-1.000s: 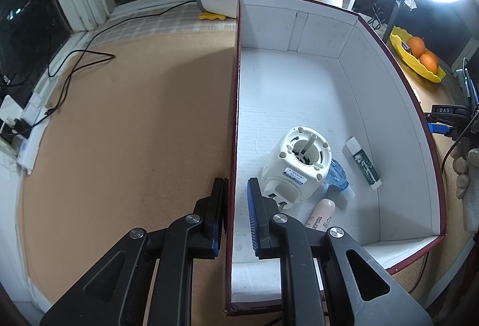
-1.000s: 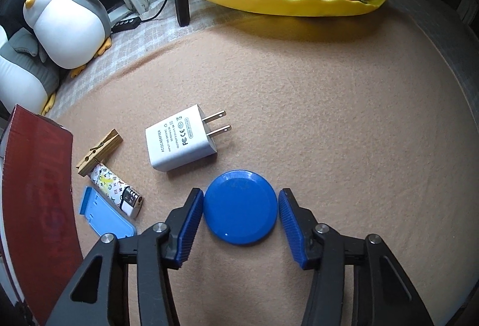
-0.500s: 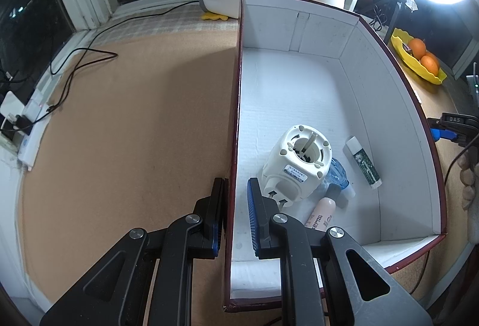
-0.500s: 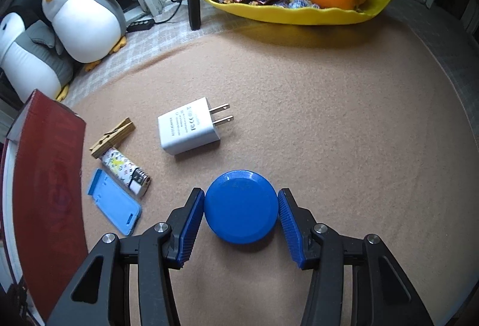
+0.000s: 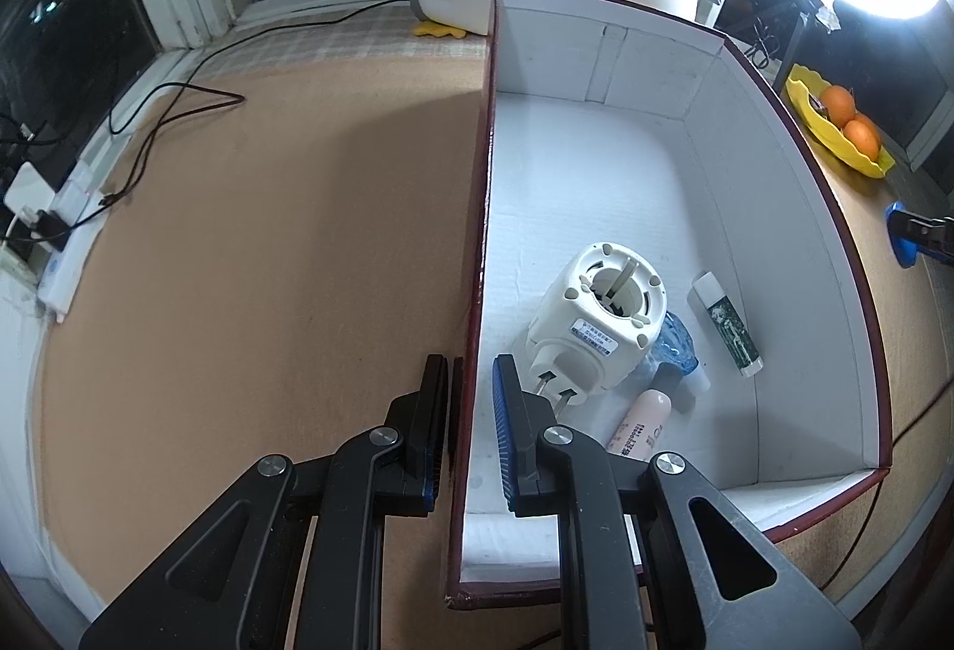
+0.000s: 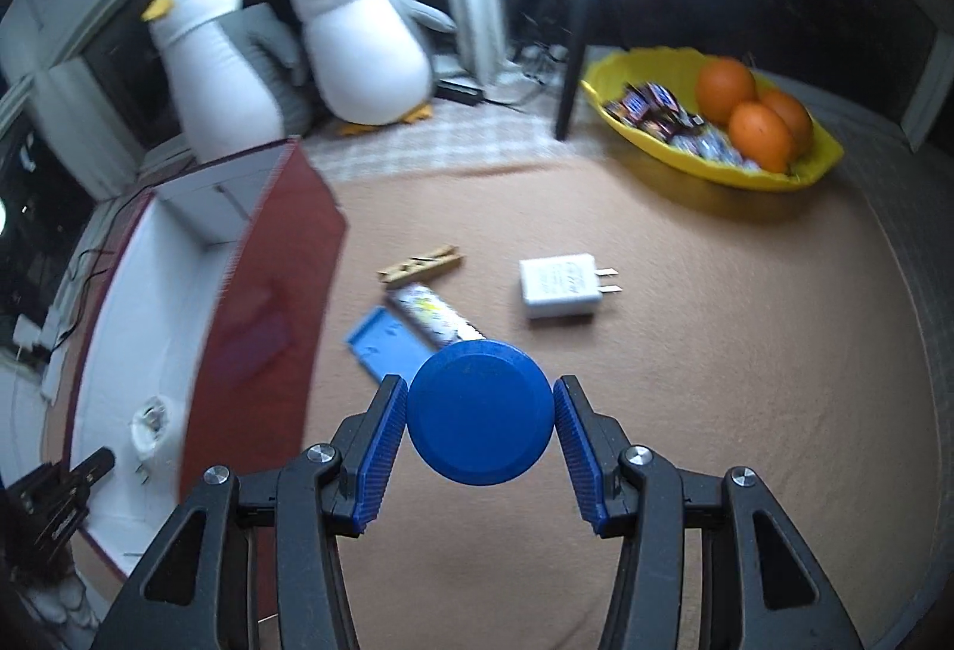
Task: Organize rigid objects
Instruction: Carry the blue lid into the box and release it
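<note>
While your right gripper clamps the round blue plastic lid above the tan mat, your left gripper straddles the red-walled white cardboard box's wall, apparently steadying it; contact unclear.

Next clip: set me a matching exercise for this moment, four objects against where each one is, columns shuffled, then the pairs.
Objects:
1. blue disc
2. white charger
3. oranges
4. glue stick

Places:
A. in the yellow dish
B. inside the red box
C. between the fingers of the right tool
D. lying on the tan mat

Pairs: 1-C, 2-D, 3-A, 4-B
</note>
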Motion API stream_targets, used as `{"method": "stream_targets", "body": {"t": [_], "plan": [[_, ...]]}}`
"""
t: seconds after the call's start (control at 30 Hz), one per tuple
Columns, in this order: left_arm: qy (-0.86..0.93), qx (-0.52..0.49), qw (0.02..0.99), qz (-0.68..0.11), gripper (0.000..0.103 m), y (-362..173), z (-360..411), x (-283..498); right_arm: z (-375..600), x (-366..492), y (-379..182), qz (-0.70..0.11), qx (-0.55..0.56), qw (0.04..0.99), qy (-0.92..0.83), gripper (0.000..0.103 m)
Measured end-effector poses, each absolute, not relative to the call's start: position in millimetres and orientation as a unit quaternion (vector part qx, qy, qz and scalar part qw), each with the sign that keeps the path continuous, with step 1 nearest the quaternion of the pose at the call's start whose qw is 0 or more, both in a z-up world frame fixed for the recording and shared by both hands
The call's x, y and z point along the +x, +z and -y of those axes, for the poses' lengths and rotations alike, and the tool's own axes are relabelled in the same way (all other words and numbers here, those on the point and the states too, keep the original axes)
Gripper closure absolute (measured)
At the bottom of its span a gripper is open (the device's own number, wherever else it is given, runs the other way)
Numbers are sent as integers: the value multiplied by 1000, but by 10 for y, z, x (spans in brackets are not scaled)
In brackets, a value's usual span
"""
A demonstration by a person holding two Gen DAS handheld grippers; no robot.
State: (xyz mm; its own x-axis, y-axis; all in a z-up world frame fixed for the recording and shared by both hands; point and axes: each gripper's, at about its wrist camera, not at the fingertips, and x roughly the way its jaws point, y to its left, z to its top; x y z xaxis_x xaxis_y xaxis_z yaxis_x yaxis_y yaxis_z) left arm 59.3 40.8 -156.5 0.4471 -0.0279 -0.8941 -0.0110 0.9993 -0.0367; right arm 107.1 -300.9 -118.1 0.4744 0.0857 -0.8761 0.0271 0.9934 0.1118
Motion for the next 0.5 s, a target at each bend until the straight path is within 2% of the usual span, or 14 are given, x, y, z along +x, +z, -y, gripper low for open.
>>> {"method": "stream_targets", "body": {"t": [0.3,0.5], "plan": [[9,-27,854,-520,89,-1534,-405,540,2363,941,-833,-482,11,869,115,57],[18,-31,857,-514,89,-1505,-402,506,2030,835,-792,-475,-23,865,162,57]]}}
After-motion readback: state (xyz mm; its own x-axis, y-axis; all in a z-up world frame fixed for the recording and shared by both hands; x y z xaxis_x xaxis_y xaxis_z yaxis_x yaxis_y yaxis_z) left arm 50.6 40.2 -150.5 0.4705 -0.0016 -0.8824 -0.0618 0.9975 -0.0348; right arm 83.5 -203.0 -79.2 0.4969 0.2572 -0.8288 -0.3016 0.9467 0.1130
